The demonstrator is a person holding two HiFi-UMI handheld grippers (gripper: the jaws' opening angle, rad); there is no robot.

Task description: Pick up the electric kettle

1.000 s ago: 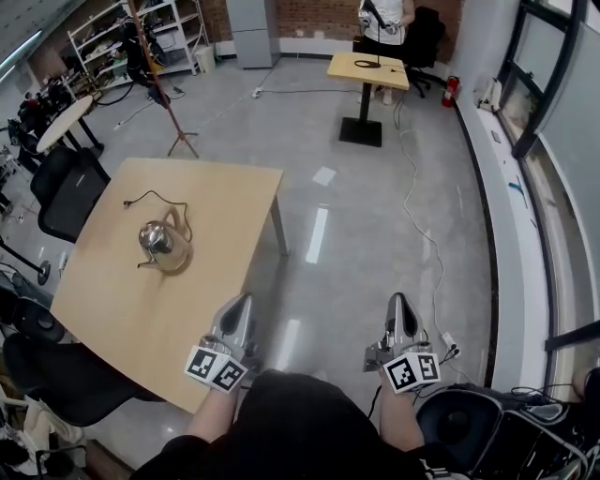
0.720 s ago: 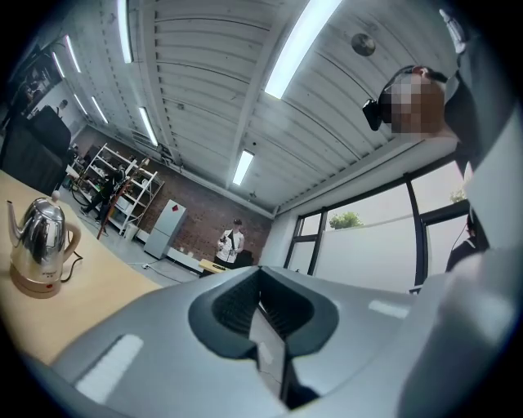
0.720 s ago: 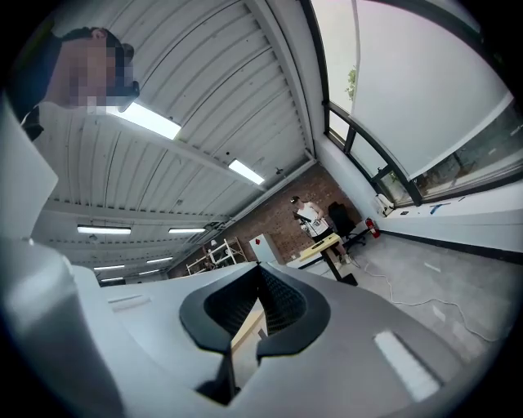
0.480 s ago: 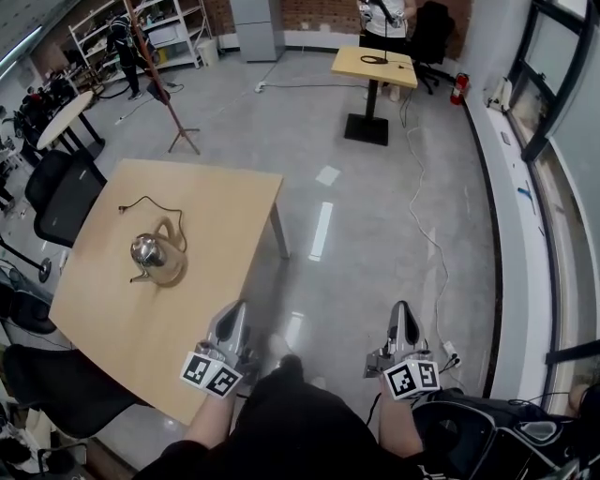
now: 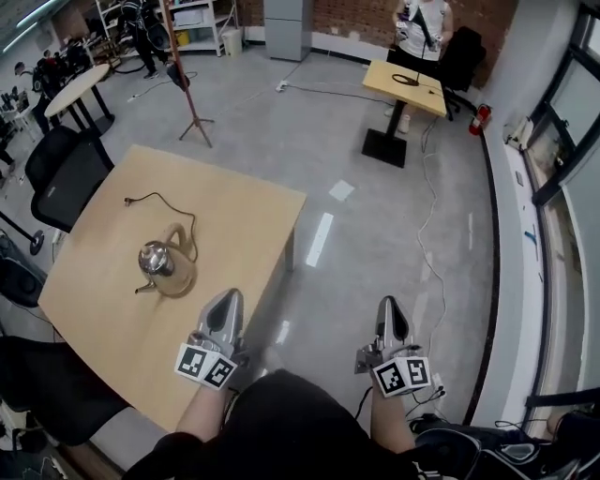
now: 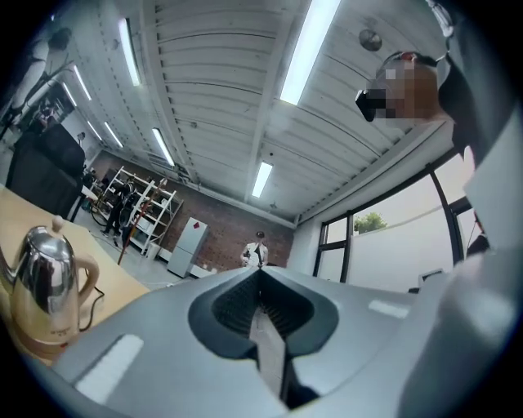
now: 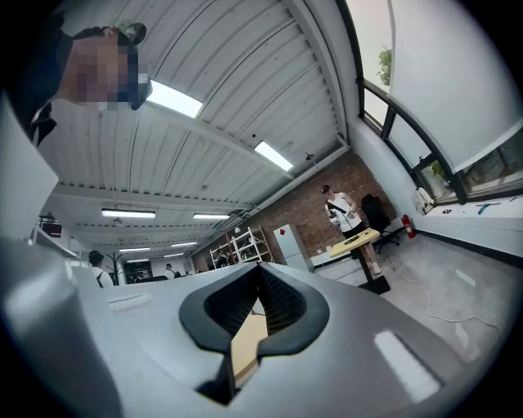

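The left claw (image 5: 228, 300) is hovering at the edge of the bench (image 5: 246, 211), jaws pressed together on nothing. The right claw (image 5: 391, 307) is hanging over the floor (image 5: 375, 225), well to the right, also pressed together and empty. The kettle (image 5: 161, 264) is sitting upright on the bench, ahead and left of the left claw and apart from it, with its cord (image 5: 161, 199) trailing beyond.

This looks like an open lab or workshop hall: a brick wall (image 5: 356, 21) at the back, metal shelves (image 5: 202, 14), a polished grey floor (image 5: 375, 234) with cables (image 5: 427, 211), office chairs (image 5: 70, 178), strip lights (image 6: 306, 49) overhead.
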